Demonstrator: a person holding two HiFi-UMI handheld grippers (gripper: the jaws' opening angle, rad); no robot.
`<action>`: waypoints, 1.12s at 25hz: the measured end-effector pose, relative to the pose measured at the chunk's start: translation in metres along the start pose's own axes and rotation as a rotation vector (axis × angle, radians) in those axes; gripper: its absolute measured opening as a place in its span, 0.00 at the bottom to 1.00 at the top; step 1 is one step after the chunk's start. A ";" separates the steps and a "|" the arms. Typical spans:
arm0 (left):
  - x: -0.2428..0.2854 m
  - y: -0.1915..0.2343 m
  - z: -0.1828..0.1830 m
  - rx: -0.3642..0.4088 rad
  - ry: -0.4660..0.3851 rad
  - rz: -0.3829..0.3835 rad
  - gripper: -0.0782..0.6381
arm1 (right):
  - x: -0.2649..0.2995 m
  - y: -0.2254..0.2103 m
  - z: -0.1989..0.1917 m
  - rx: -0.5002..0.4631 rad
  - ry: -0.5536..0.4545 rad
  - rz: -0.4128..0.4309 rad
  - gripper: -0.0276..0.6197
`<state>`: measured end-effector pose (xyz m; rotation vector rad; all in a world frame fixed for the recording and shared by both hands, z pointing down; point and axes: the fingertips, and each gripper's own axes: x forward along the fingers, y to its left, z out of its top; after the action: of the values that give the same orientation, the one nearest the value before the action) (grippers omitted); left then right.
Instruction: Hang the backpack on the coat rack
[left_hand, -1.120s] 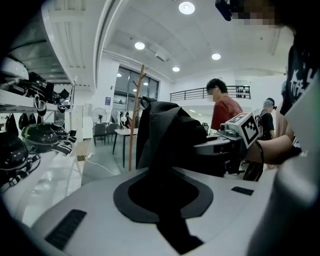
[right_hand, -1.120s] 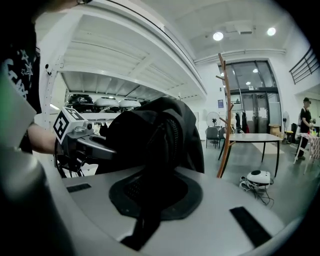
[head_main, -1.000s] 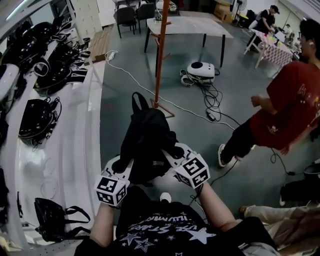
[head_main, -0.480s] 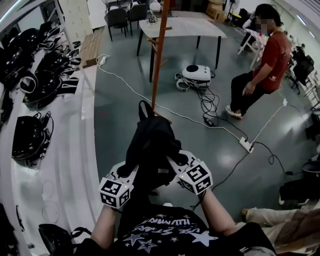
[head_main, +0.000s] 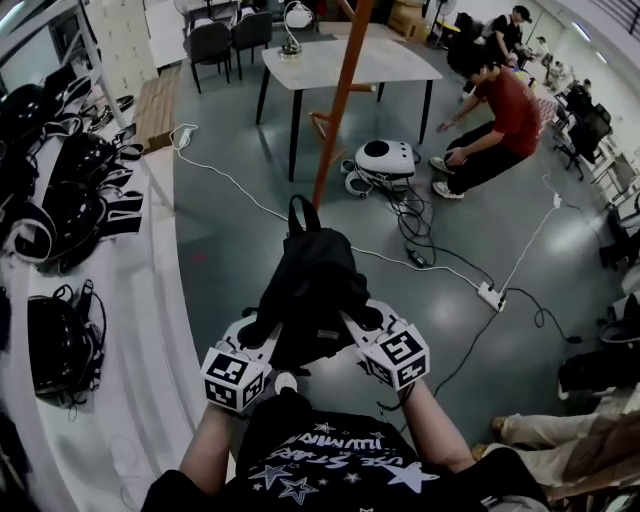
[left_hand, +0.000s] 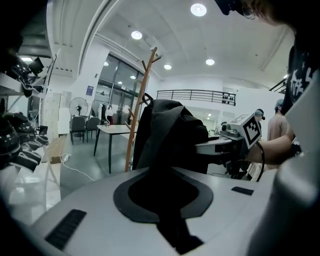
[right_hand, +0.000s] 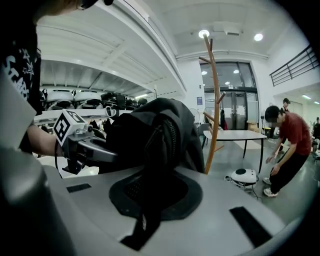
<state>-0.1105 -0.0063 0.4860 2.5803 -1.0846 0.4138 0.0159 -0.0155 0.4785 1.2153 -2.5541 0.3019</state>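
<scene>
A black backpack (head_main: 310, 285) hangs in the air between my two grippers, its top loop pointing away from me. My left gripper (head_main: 262, 332) is shut on its left side, and my right gripper (head_main: 352, 320) is shut on its right side. In the left gripper view the backpack (left_hand: 170, 132) fills the jaws, and a strap runs down through my left gripper (left_hand: 162, 195). The right gripper view shows the backpack (right_hand: 150, 132) pinched the same way in my right gripper (right_hand: 152, 195). The orange wooden coat rack (head_main: 340, 100) stands ahead on the floor, apart from the bag; its pegs (left_hand: 150, 55) rise high.
A white shelf (head_main: 150, 330) with black headsets (head_main: 60, 340) runs along the left. Behind the rack stand a table (head_main: 335, 62) and chairs (head_main: 210, 40). A white device (head_main: 385, 157), cables and a power strip (head_main: 490, 295) lie on the floor. A person in red (head_main: 490, 105) crouches at the right.
Both grippers have carried the backpack forward, so the coat rack and table are nearer. The person in red has moved from the near right to the far right and now crouches.
</scene>
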 end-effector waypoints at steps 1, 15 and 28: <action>0.003 0.014 0.006 0.009 -0.003 -0.008 0.20 | 0.012 -0.002 0.007 -0.001 -0.005 -0.012 0.08; 0.048 0.120 0.058 0.107 -0.016 -0.127 0.20 | 0.101 -0.029 0.057 -0.001 -0.025 -0.150 0.08; 0.120 0.155 0.108 0.108 -0.014 -0.135 0.20 | 0.136 -0.102 0.094 -0.001 -0.074 -0.173 0.08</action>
<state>-0.1271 -0.2278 0.4596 2.7350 -0.9087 0.4332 -0.0025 -0.2062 0.4448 1.4618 -2.4878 0.2204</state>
